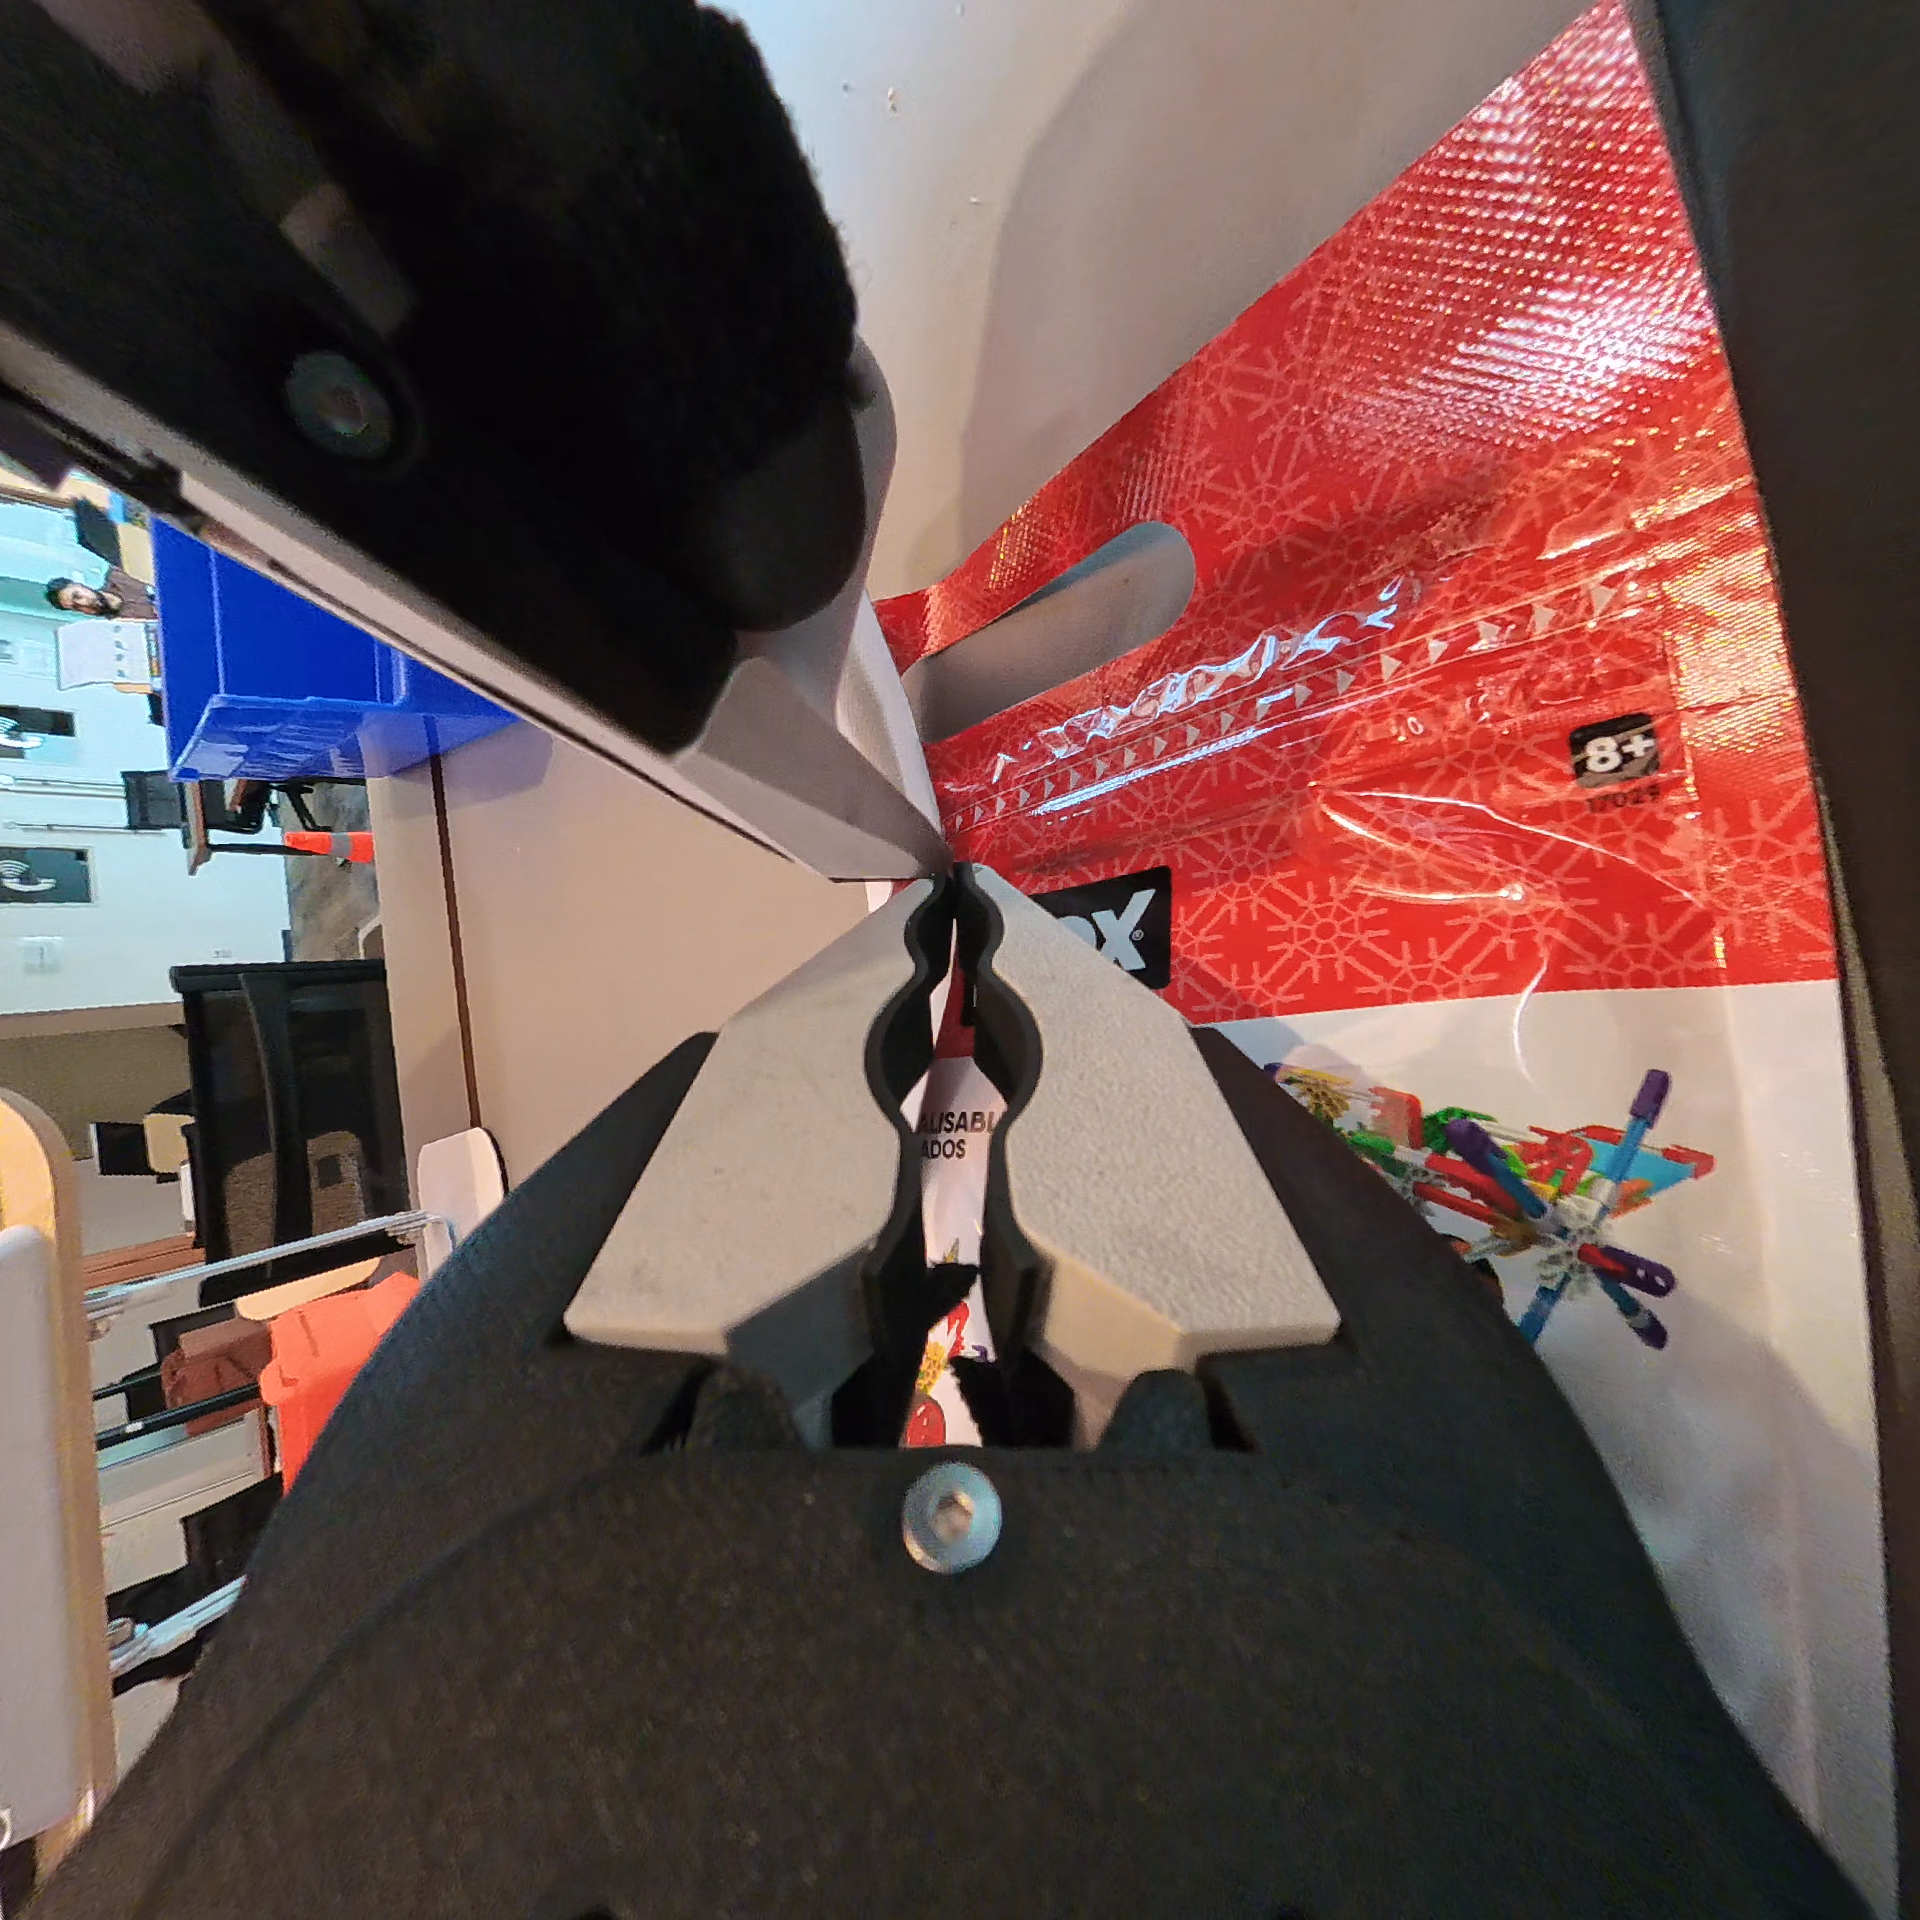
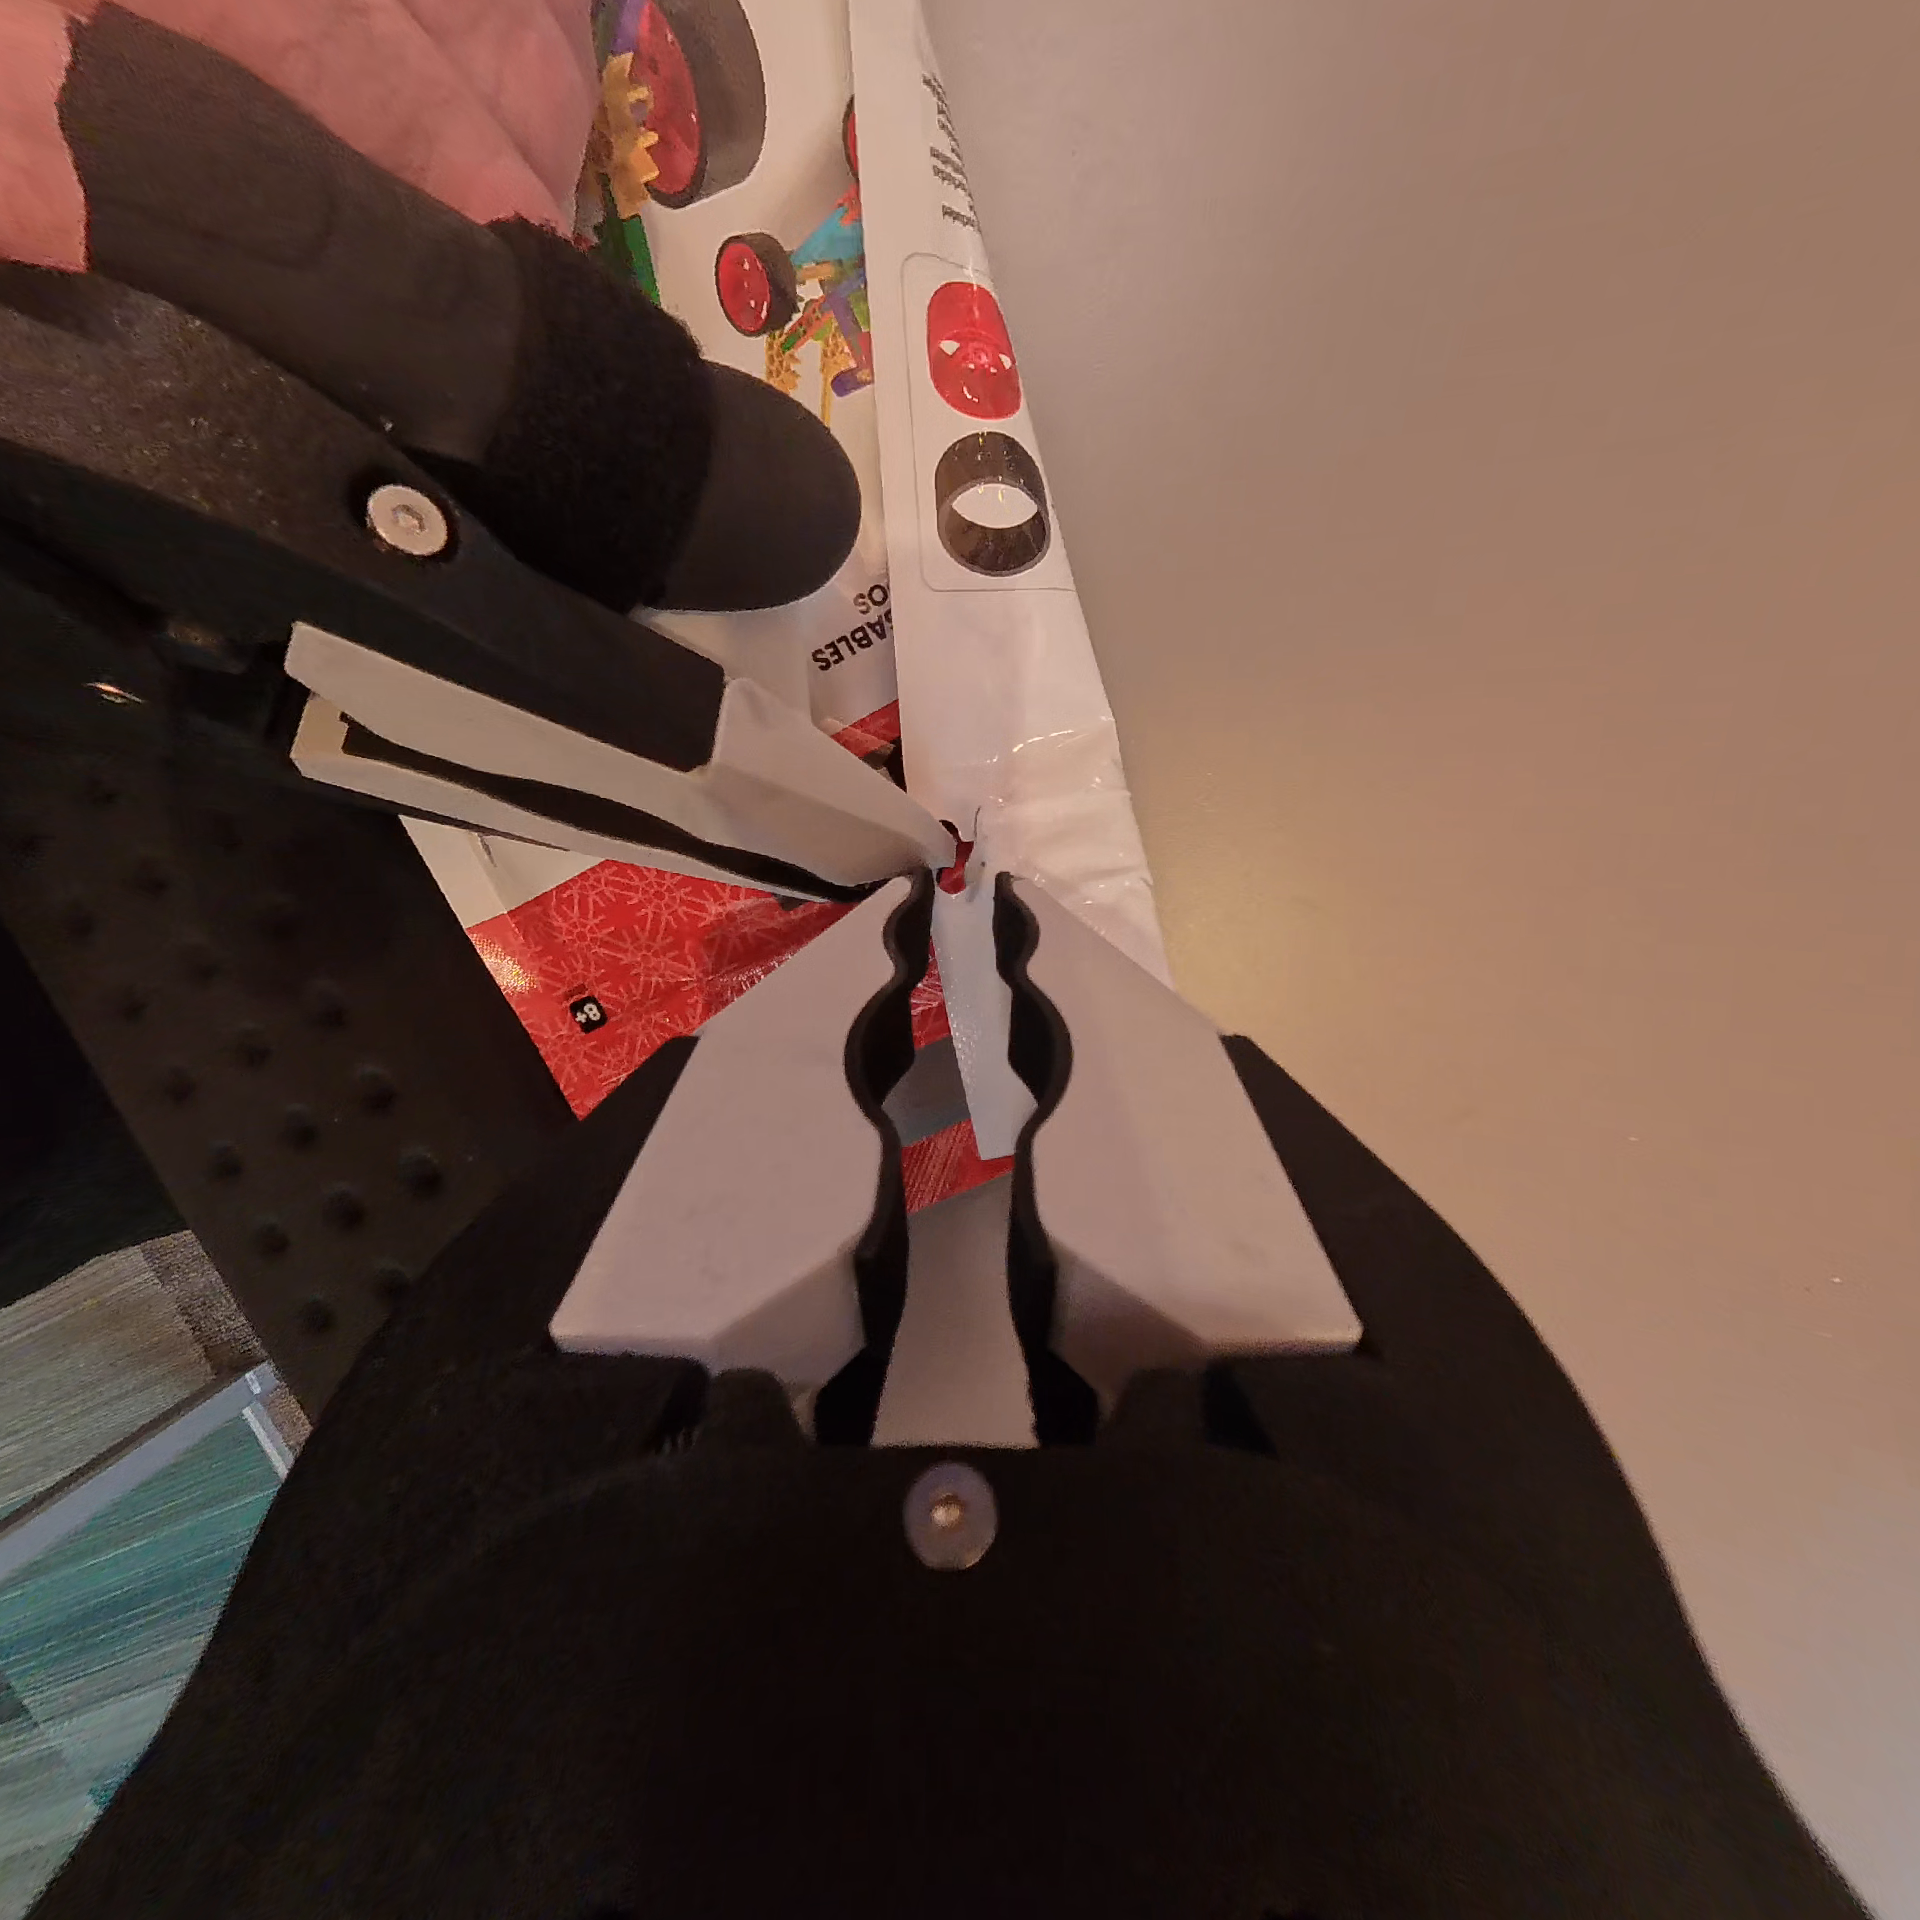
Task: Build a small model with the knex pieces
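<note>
1. The left gripper [image 1: 951, 883] has its fingers drawn together at the tips, clamped on the edge of a plastic bag [image 1: 1455, 623], whose white print shows through the slit between the pads.
2. The right gripper [image 2: 961, 883] has its jaws a little apart, with the bag's white edge strip running between them. I cannot tell whether they pinch it.
3. The two tools meet tip to tip at one spot on the bag's edge, where the film is puckered [image 2: 956, 857] and a bit of red shows. Whether it is torn there is too small to tell.
4. Beyond the tips, the bag is red at the top with a cut-out handle [image 1: 1049, 613] and white below with toy pictures. Its sealed strip looks whole along the length in view, so the bag appears unopened.
5. The bag is near a pale tabletop [image 2: 1455, 727].
6. A person's hand [image 2: 312, 83] grips the left tool.
7. Far off stands a blue bin [image 1: 281, 665].
</note>
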Motion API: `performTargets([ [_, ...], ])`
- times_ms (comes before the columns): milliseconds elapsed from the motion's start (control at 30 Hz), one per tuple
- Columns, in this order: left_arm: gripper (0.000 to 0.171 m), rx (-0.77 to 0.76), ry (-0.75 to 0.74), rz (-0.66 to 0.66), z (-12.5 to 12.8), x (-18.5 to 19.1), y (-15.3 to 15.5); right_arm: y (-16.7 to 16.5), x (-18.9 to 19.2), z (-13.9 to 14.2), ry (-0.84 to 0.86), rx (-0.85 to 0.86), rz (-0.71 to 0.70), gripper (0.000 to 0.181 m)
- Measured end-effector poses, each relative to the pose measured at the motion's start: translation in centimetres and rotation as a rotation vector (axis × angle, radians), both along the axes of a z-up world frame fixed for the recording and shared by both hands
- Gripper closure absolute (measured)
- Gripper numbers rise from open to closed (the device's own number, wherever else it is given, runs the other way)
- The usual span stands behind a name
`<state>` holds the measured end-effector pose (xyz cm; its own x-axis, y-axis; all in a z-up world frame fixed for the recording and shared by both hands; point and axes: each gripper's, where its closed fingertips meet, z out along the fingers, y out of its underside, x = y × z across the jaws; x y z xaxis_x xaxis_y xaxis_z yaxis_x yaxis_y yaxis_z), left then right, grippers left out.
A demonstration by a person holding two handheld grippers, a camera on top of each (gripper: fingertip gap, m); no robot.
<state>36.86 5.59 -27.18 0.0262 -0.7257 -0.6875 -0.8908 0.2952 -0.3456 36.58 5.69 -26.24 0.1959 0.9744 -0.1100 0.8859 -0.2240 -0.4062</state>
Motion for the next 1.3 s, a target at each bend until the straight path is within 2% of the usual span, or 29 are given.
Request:
performTargets([
  [133,0.171,0.012,0.011,-0.004,-0.1,0.0,0.0,-0.2,0.0,-0.1,-0.007,0.012,0.002,0.173],
  [300,0.171,0.018,-0.005,-0.004,0.1,0.1,0.1,0.2,-0.2,1.1,0.060,-0.057,-0.037,0.178],
  [833,0.171,0.009,0.078,-0.032,-1.1,0.0,-0.3,0.1,-0.5,-1.6,-0.059,-0.002,0.011,0.181],
  [1033,0.171,-0.054,0.111,-0.023,-1.9,-0.2,-0.4,0.4,-0.6,-2.5,-0.110,0.096,0.013,0.181],
  [1300,0.171,-0.042,0.120,0.006,-2.0,-0.2,-0.1,1.4,-0.9,-2.4,-0.066,0.226,-0.046,0.181],
])
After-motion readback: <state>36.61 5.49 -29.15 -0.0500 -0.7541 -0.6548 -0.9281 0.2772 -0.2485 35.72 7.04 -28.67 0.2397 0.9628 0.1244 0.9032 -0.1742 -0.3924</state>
